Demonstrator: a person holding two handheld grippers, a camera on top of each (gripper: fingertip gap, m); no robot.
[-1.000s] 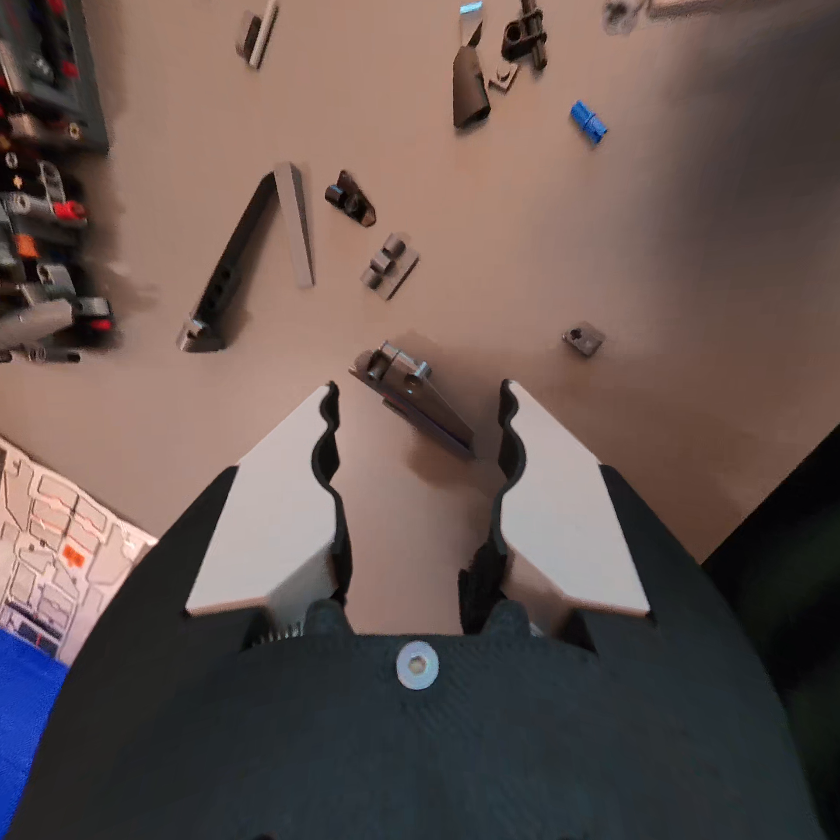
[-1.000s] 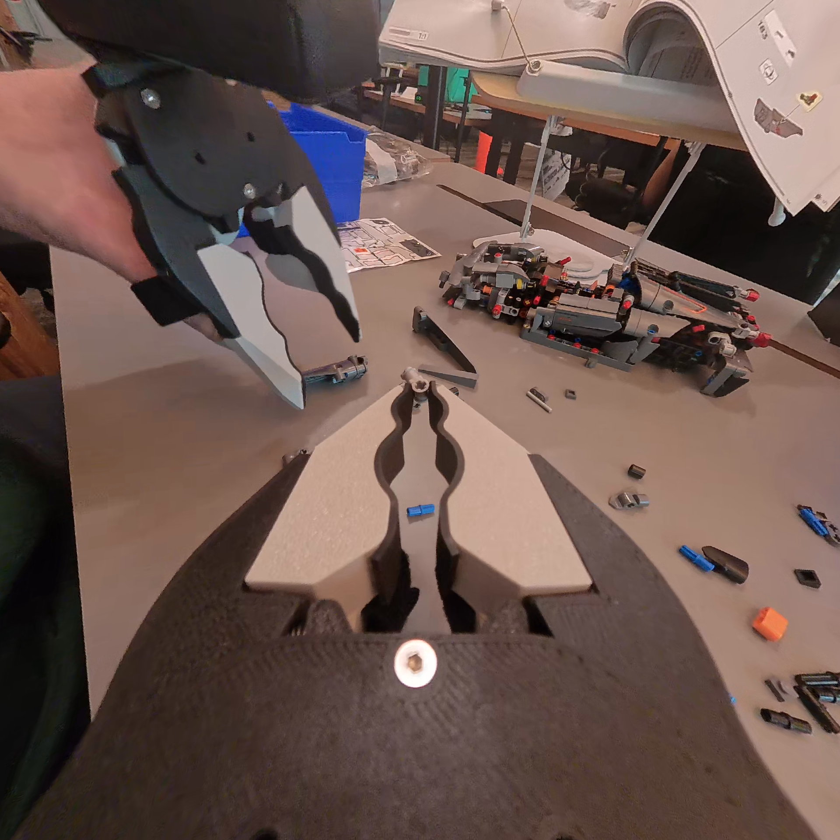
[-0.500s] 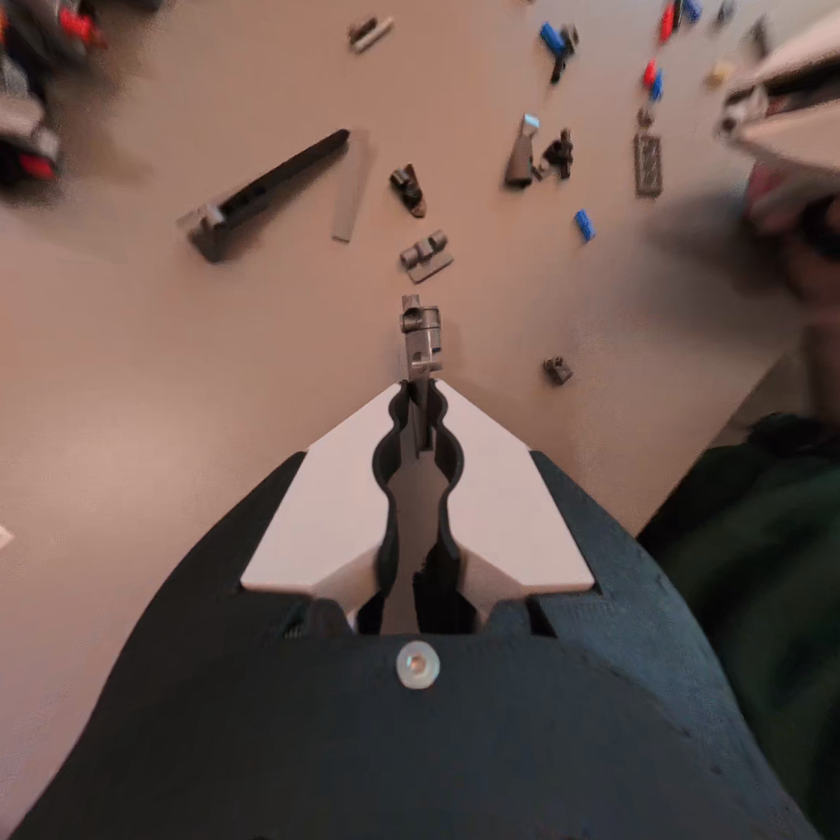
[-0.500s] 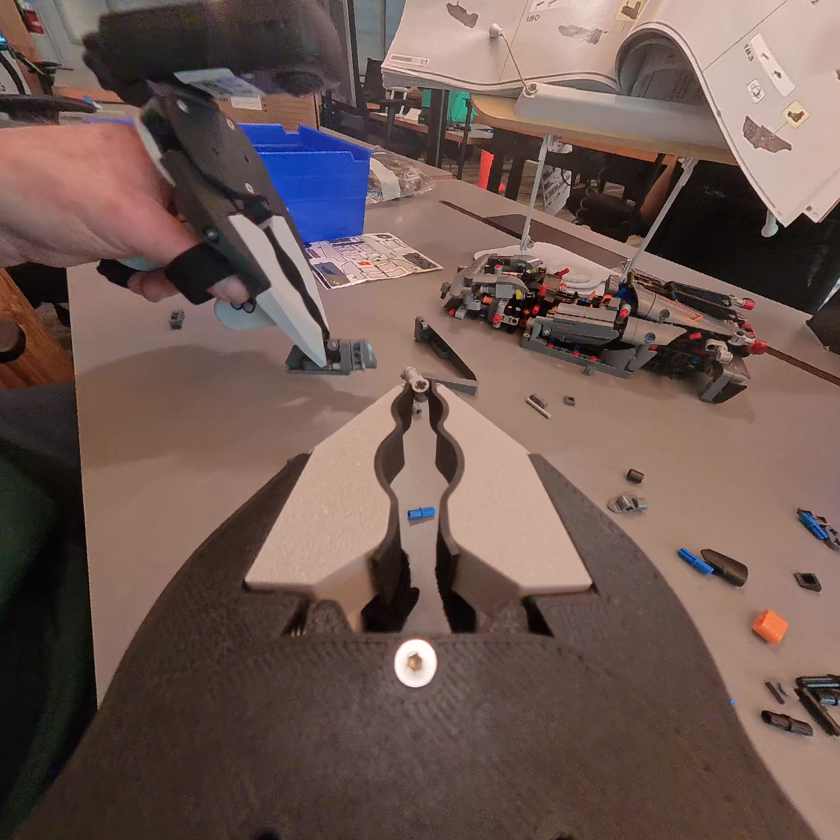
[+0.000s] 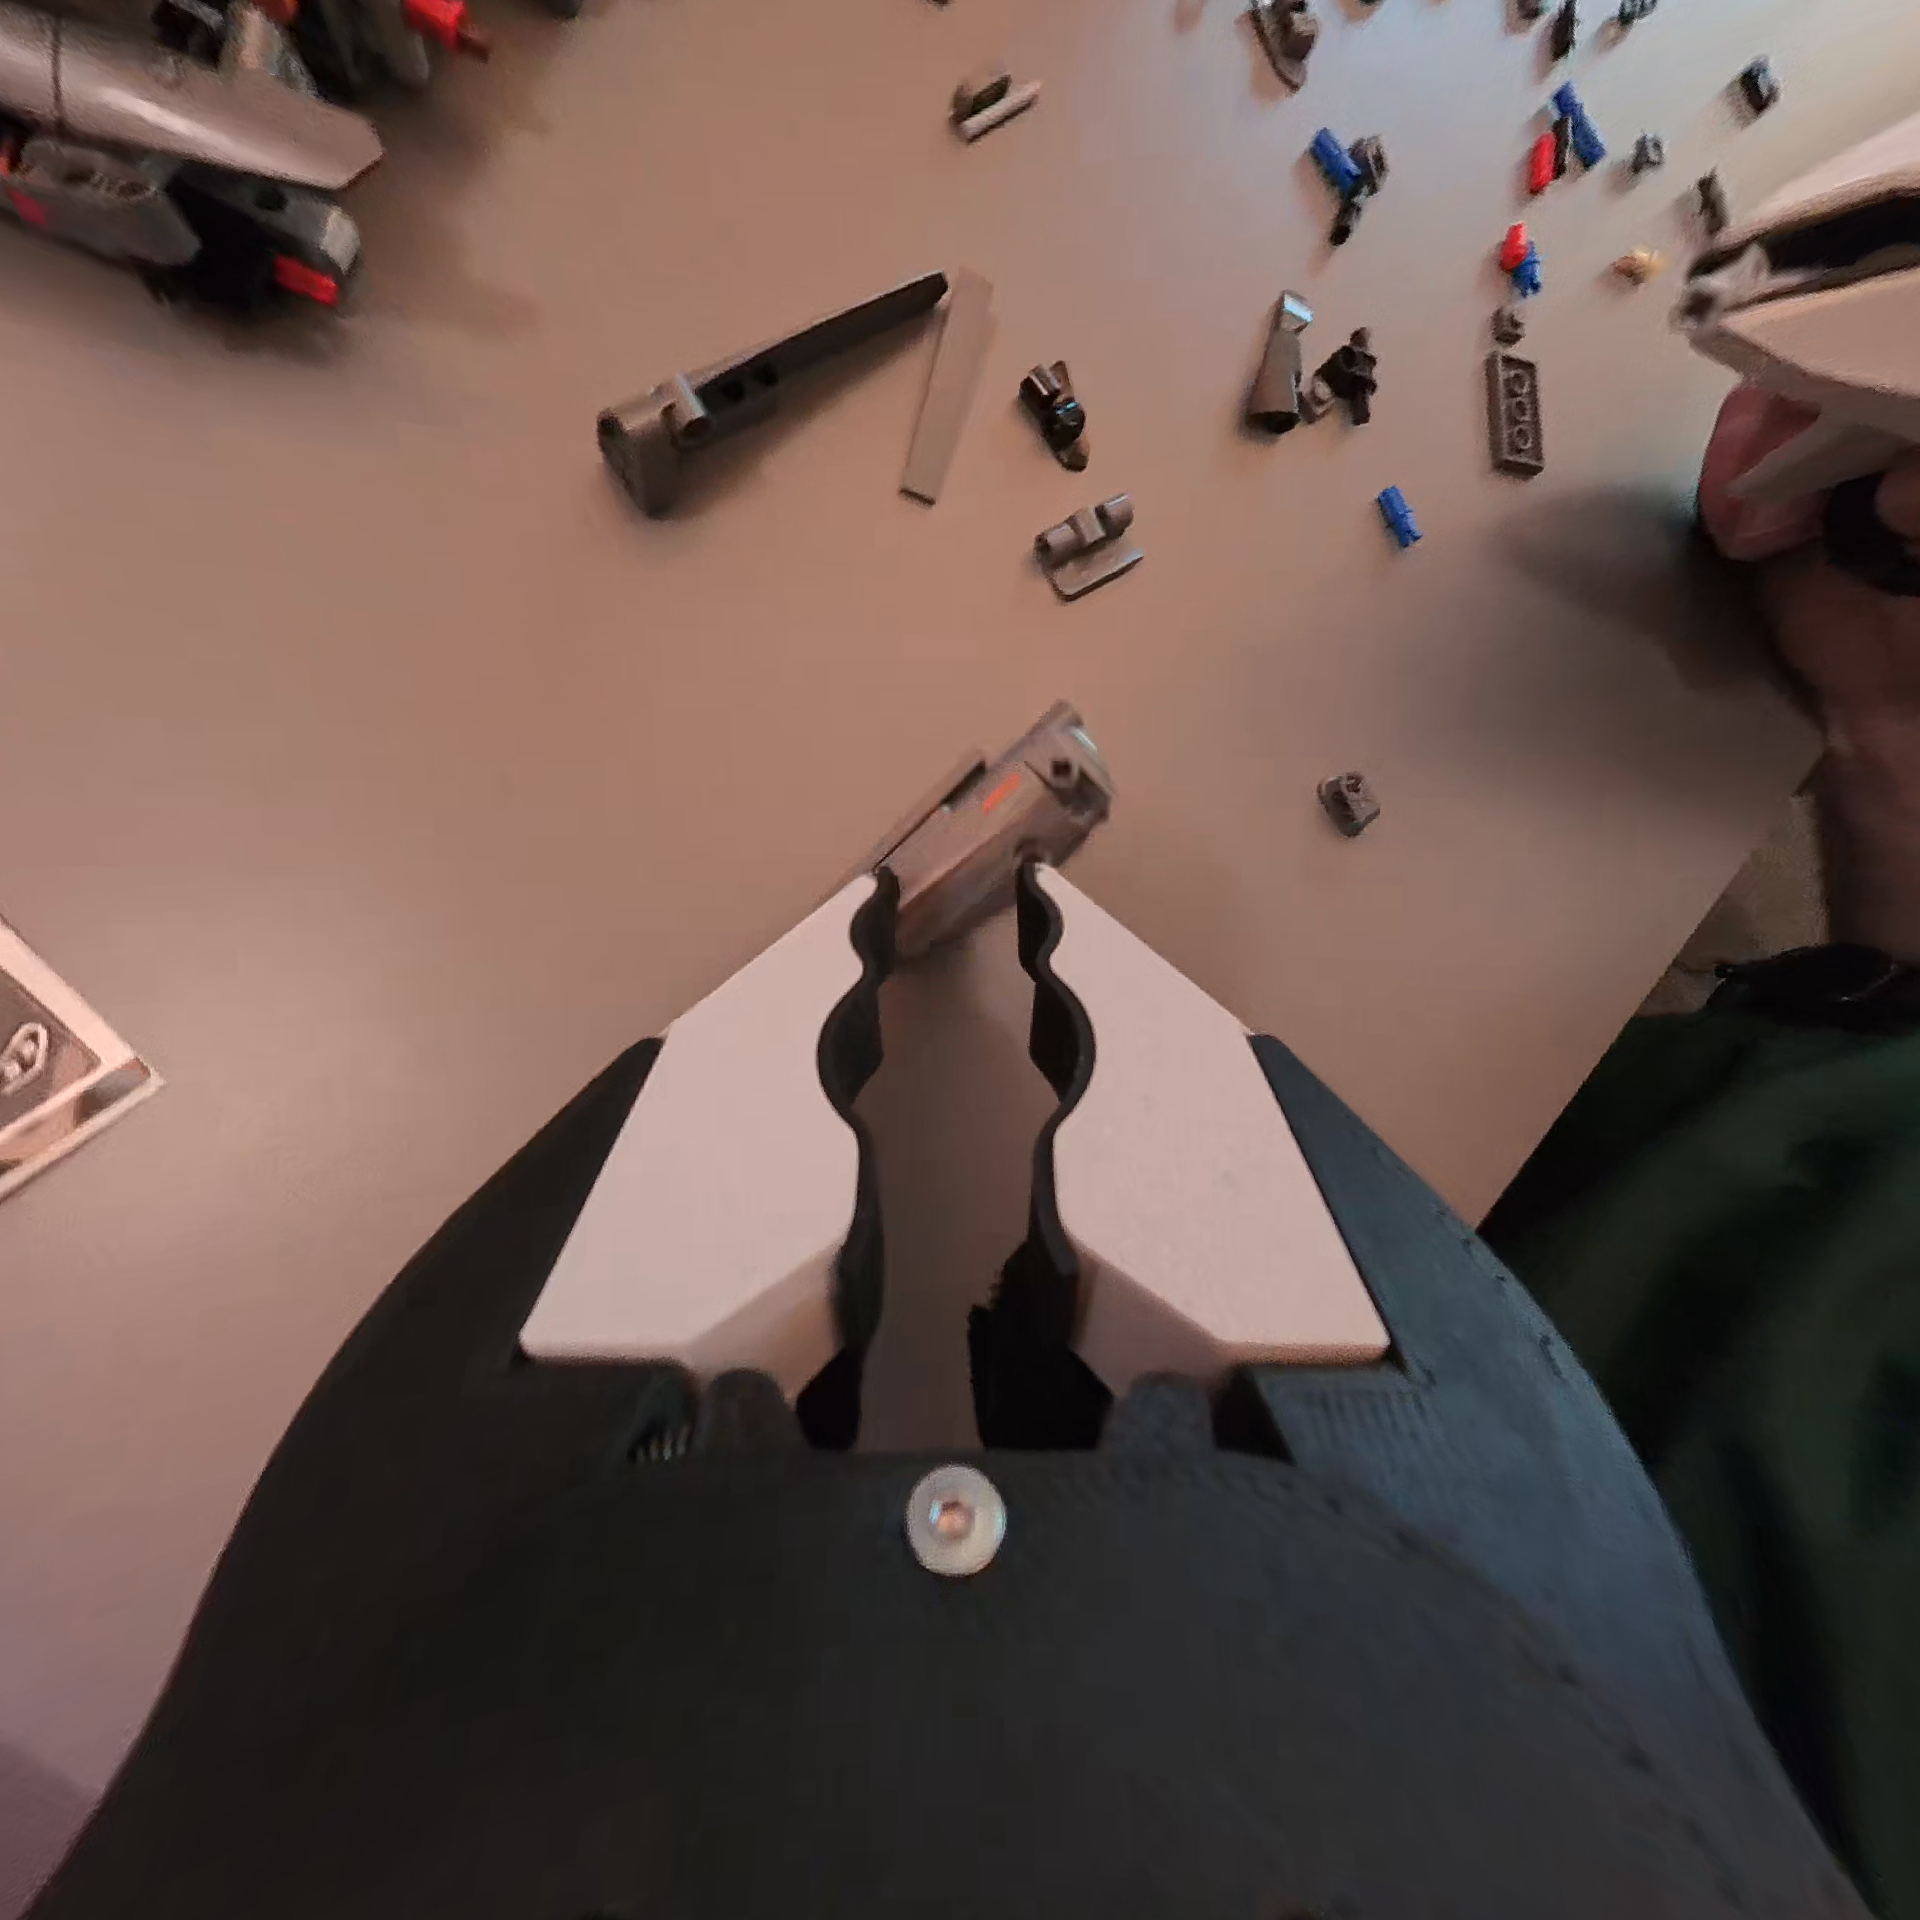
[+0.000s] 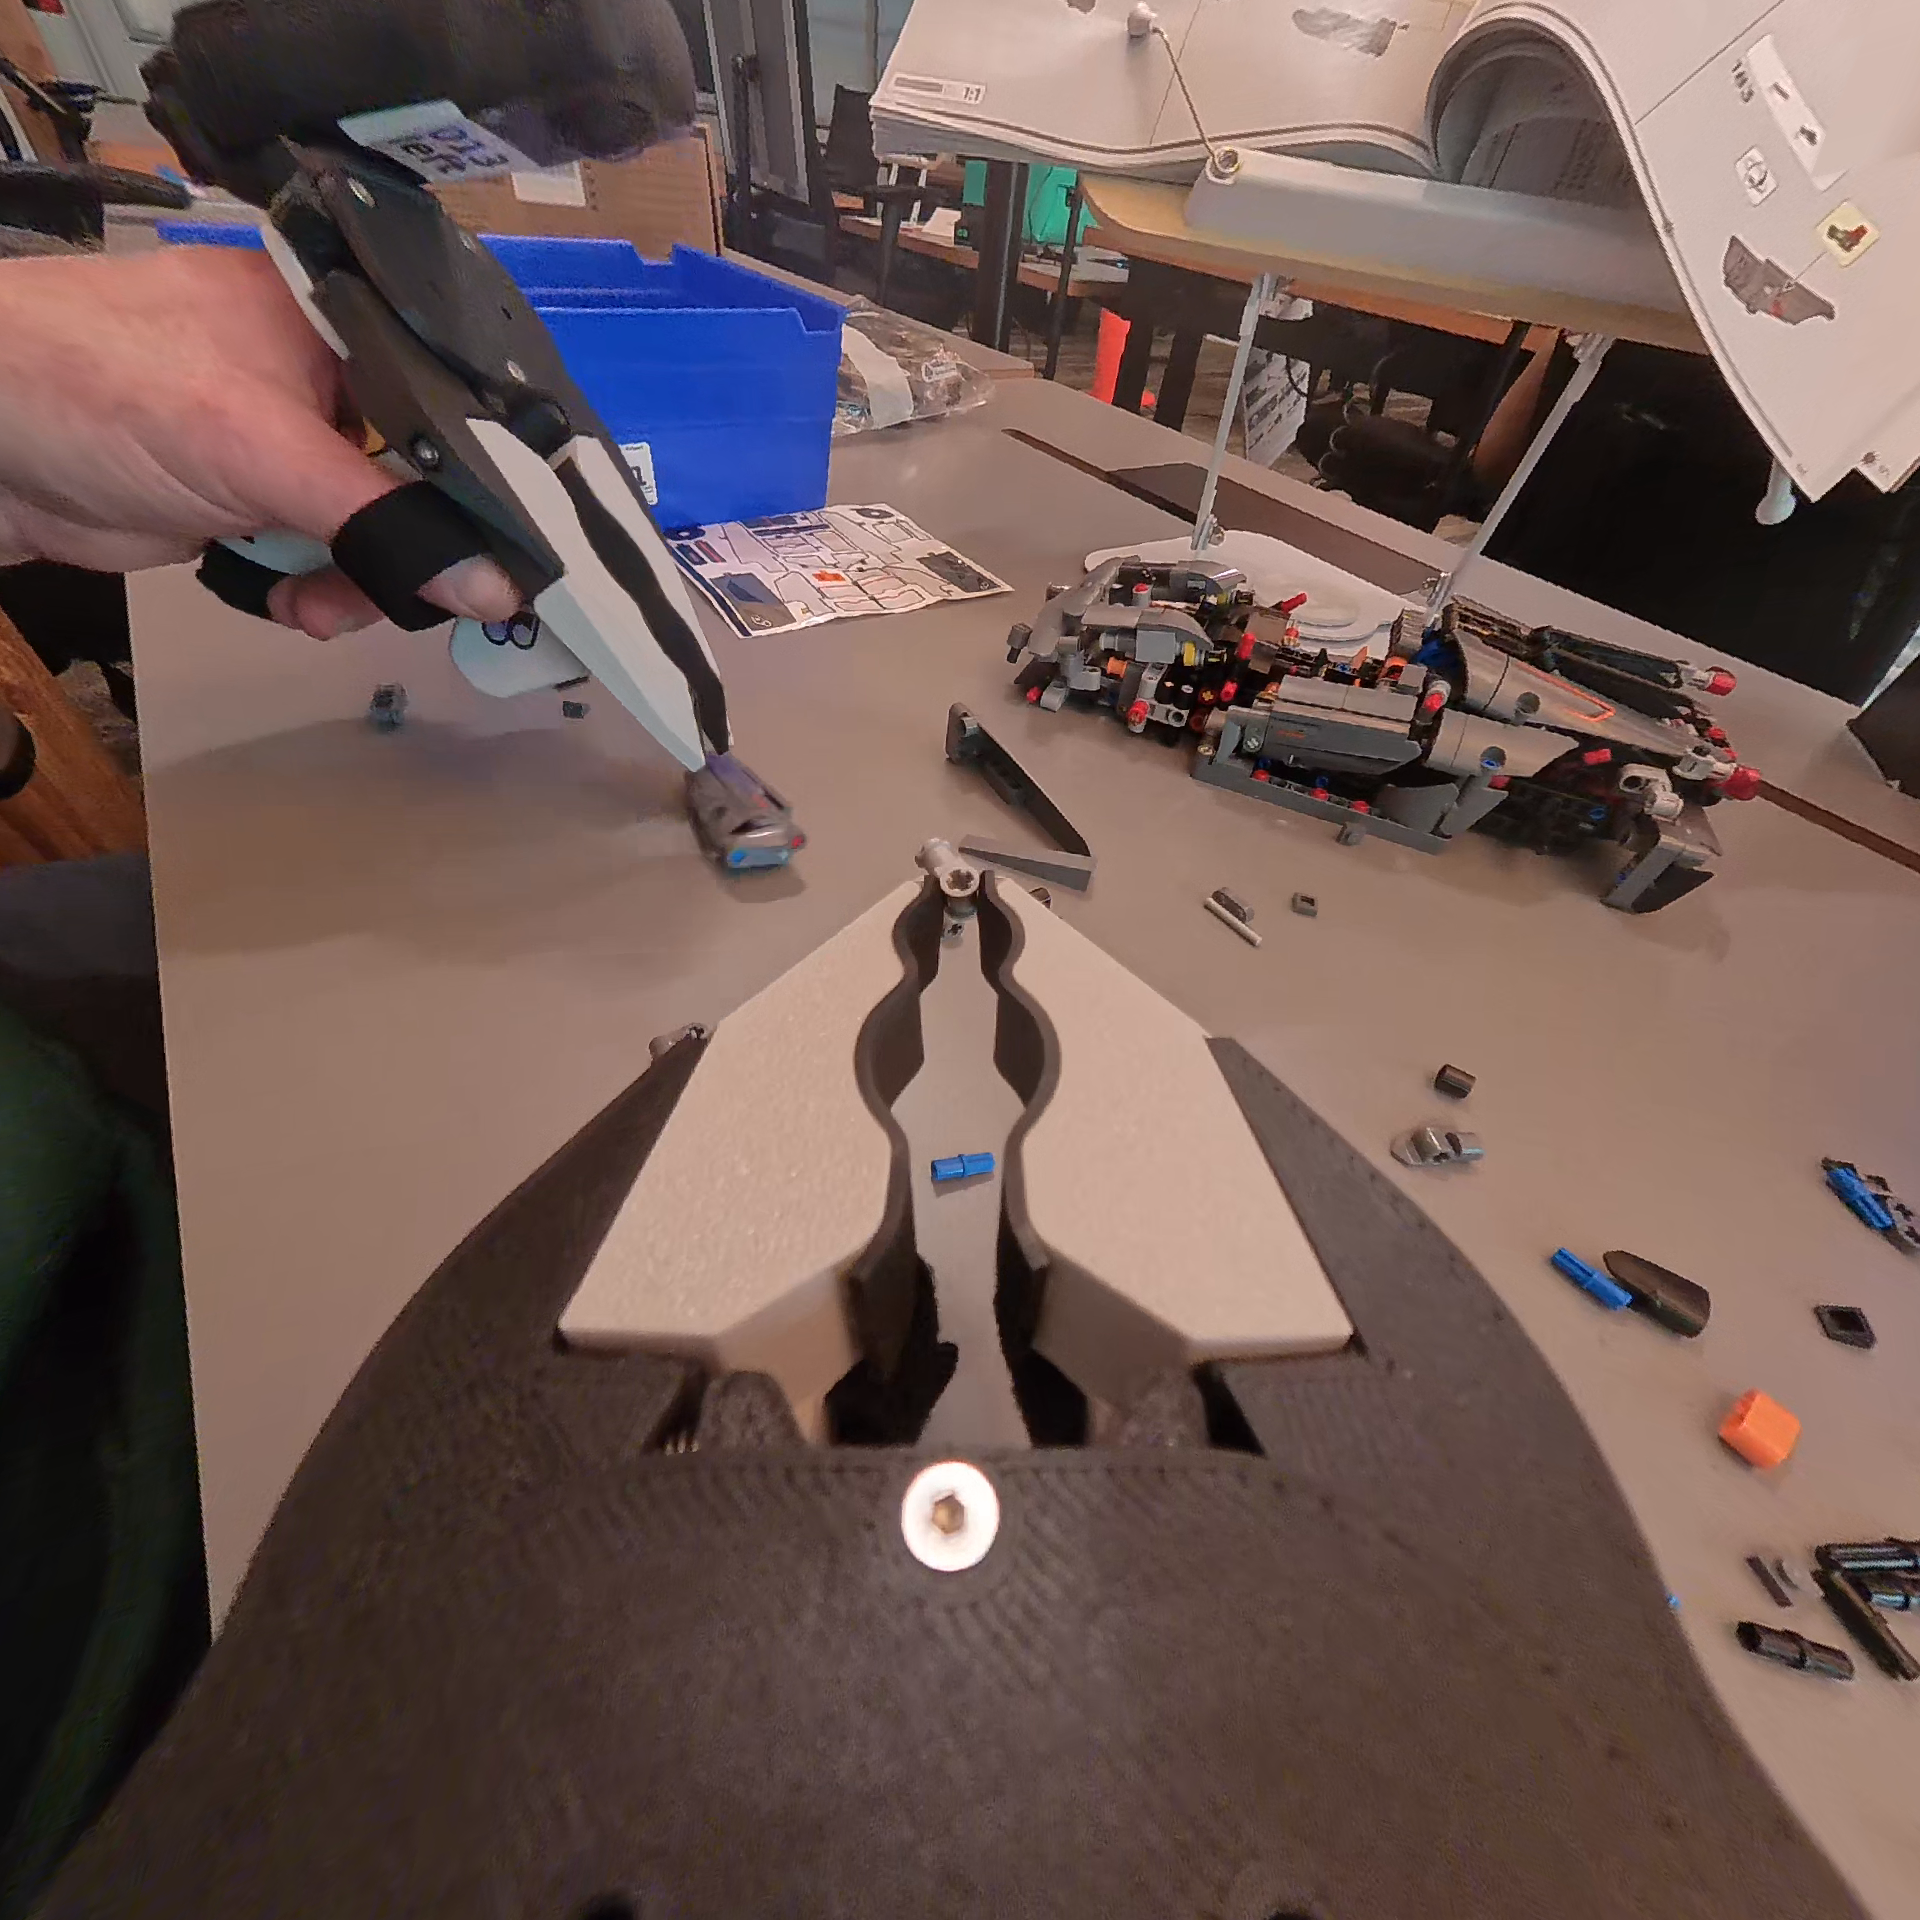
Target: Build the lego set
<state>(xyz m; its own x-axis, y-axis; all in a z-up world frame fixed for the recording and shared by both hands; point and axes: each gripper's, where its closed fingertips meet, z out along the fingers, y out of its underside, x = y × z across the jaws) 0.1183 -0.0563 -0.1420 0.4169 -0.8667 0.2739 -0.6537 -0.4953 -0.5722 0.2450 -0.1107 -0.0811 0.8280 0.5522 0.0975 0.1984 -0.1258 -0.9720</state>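
My left gripper (image 5: 956, 883) is shut on a grey lego subassembly (image 5: 997, 821) with a small orange mark, which rests on the table. In the right wrist view the left gripper (image 6: 707, 743) points down onto this piece (image 6: 743, 821), held by a hand. My right gripper (image 6: 951, 894) is shut on a small light grey pin connector (image 6: 951, 883) and hovers above the table. It shows at the left wrist view's top right edge (image 5: 1808, 312). The partly built grey and black lego model (image 6: 1351, 717) lies far right.
A long black wedge piece (image 6: 1013, 779) and a grey tile (image 5: 951, 384) lie past the grippers. Loose small pieces lie to the right: a blue pin (image 6: 961, 1166), an orange brick (image 6: 1756, 1429). A blue bin (image 6: 686, 384), a sticker sheet (image 6: 831, 566) and a booklet on a stand (image 6: 1455, 104) stand behind. Left tips to right tips: about 15 cm. The orange brick (image 6: 1756, 1429) lies some 20 cm from my right tips, 30 cm from my left tips.
My left gripper came down open over the grey subassembly, closed on it and turned it on the table. My right gripper has stayed still with its pin connector.
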